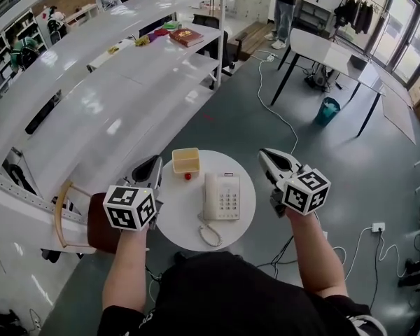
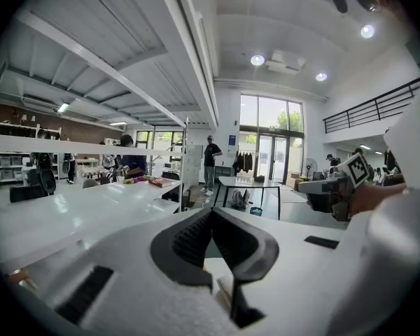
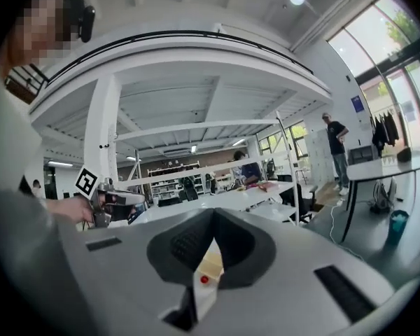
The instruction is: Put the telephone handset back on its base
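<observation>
– Beyond the round white table (image 1: 176, 221) at nine o'clock, what is seen?
– A wooden-backed chair (image 1: 61, 212) is seen there, and the left gripper (image 1: 155, 165) is held at the table's ten o'clock edge. Its jaws are pressed together, with nothing caught between them.
– What is found on the table itself?
– A yellow box (image 1: 185, 161) is set at eleven o'clock, with a small red object (image 1: 187, 176) just beside it at its six o'clock. The telephone base (image 1: 229, 198) is placed near the centre, slightly toward three o'clock. The handset (image 1: 210, 196) is laid in its cradle along the base's nine o'clock side, and the coiled cord (image 1: 210, 235) is looped out at the base's six o'clock.
– And further right?
– The right gripper (image 1: 266, 156) is held off the table's two o'clock edge, apart from the telephone. Its jaws are likewise clenched on nothing.
</observation>
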{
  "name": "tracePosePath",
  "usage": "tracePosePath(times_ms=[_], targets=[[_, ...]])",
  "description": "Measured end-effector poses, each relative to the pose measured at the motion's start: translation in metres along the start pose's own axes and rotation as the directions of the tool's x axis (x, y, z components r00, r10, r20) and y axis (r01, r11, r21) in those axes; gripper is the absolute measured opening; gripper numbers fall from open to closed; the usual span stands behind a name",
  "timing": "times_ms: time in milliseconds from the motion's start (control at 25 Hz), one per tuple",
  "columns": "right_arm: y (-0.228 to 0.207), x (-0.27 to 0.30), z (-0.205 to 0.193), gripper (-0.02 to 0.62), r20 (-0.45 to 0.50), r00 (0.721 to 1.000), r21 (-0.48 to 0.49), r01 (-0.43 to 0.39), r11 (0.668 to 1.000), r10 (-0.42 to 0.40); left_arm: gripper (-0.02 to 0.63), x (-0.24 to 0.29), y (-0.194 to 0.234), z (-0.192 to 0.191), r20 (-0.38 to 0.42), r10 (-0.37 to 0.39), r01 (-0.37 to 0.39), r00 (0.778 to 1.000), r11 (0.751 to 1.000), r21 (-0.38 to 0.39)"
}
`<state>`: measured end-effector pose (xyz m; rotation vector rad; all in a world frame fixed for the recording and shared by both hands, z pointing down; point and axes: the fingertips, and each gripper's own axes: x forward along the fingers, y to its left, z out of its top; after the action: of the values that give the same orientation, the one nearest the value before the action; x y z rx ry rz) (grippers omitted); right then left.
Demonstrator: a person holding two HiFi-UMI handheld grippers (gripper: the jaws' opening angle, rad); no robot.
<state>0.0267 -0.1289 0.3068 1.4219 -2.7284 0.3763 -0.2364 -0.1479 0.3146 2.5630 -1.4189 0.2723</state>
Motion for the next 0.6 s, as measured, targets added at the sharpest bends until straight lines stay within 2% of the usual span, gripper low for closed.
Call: tracePosePath(times_ms=[280, 480, 600], targets=[[0.016, -0.031, 0.046, 0.006, 0.126, 0.992, -0.107, 0.029, 0.994, -0.015, 0.011, -0.001, -0.005, 0.01, 0.017, -0.012, 0.012, 1.0, 1.0, 0.023], [0.026, -0.055, 0.066, 0.005, 0.21, 0.977, -0.163, 0.059, 0.985, -0.024, 0.011, 0.0, -0.007, 0.014, 0.031, -0.026, 0.025, 0.999, 0.999, 0.026], [0.029, -0.06, 0.068, 0.005, 0.227, 0.973, -0.17, 0.069, 0.983, -0.029, 0.011, 0.002, -0.007, 0.015, 0.034, -0.033, 0.032, 0.999, 0.999, 0.027]])
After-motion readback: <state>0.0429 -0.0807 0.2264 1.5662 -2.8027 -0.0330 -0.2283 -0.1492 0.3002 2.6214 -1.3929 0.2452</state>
